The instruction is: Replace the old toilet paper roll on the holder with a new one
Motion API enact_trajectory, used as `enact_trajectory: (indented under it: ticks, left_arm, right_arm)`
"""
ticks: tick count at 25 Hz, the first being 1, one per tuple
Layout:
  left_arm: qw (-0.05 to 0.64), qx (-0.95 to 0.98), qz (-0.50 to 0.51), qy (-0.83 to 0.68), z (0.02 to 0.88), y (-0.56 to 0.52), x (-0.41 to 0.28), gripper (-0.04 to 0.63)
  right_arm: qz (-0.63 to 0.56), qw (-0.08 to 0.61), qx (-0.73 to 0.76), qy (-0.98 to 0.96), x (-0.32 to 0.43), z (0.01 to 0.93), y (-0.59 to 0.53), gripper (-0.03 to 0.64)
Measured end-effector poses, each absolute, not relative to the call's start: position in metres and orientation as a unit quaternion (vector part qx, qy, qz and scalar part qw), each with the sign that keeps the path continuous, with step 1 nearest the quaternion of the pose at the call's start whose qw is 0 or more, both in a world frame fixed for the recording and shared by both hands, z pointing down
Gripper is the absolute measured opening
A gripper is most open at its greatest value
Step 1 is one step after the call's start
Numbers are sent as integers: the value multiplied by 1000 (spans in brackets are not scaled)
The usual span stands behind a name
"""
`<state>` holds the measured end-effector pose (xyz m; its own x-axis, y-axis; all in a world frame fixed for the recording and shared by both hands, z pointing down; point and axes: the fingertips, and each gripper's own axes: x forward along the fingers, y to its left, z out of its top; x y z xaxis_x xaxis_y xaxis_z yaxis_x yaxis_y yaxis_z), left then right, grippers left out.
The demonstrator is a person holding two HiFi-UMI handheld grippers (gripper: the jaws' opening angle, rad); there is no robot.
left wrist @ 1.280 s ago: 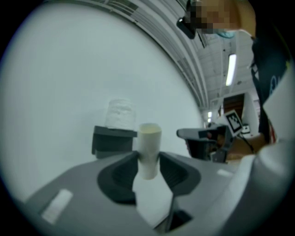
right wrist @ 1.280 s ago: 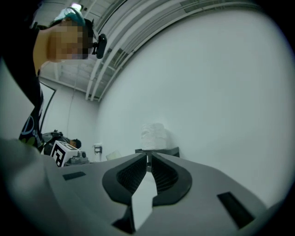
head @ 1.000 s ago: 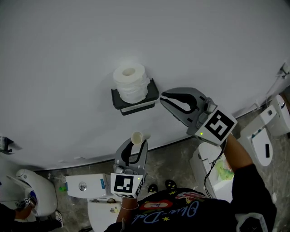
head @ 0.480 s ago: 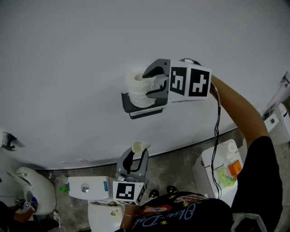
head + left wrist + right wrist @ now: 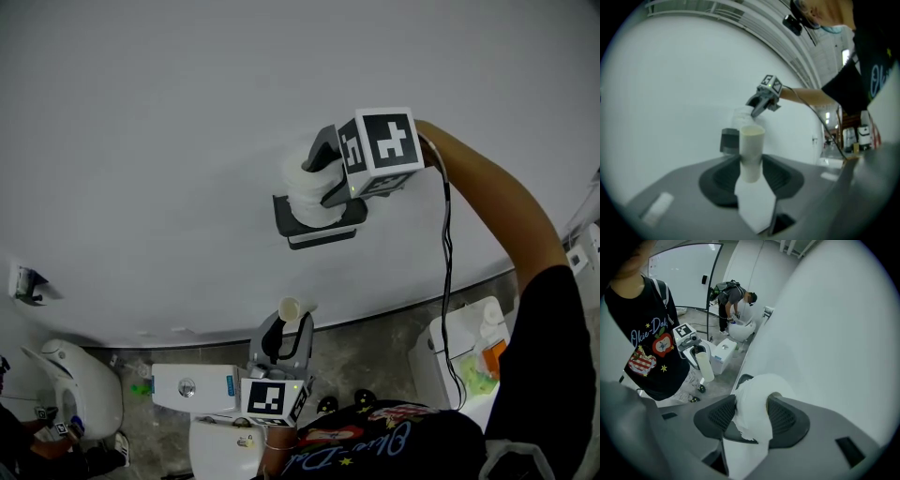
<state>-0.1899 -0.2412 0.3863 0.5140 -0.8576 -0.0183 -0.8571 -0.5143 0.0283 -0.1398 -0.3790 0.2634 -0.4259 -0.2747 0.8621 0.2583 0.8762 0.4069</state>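
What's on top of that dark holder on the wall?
A white toilet paper roll stands on it. The right tool has that roll between its jaws, which have just been opening. The roll covers the top of the holder, and the tool hides part of the roll.

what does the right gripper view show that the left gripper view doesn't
Right gripper view only: another person bent over a white toilet, and the black-and-white marker cube on the left gripper. Left gripper view only: the matching cube on the right gripper, whose jaws, just opened, straddle the white toilet paper roll. Both: that roll, its dark holder, the beige cardboard tube.
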Motion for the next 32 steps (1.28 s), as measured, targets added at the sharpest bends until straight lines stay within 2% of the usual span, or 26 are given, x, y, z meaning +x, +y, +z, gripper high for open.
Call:
enact_trajectory:
  ticks: [4,9,12,19,24,27,32]
  left_arm:
    - [11,873,-19,-487,386,-241,-185,144]
    - [13,877,-13,-481,388,-243,-183,144]
    - [9,878,-11,-478,386,-246,-178,144]
    - [7,882,3,-471,389,-259,-171,144]
    - [7,885,12,-466,393,-260,-162,144]
    - [6,885,19,-465,396,-259,-163,144]
    - [15,884,25,-466,395,-253,-159,144]
  right_arm:
    - [-256,517,0,-817,-137,261,-376,204]
    - [-248,420,39,-872,-117,252,-371,196]
    - [-204,321,67,-923,-100,240,-358,195]
    - [-59,32,130,-989,-40,222,-314,195]
    - [34,-95,214,-972,27,270,-305,193]
    - [89,-133,254,-954,45,312,-312,193]
    - [164,-133,287,-934,50,368,-347,192]
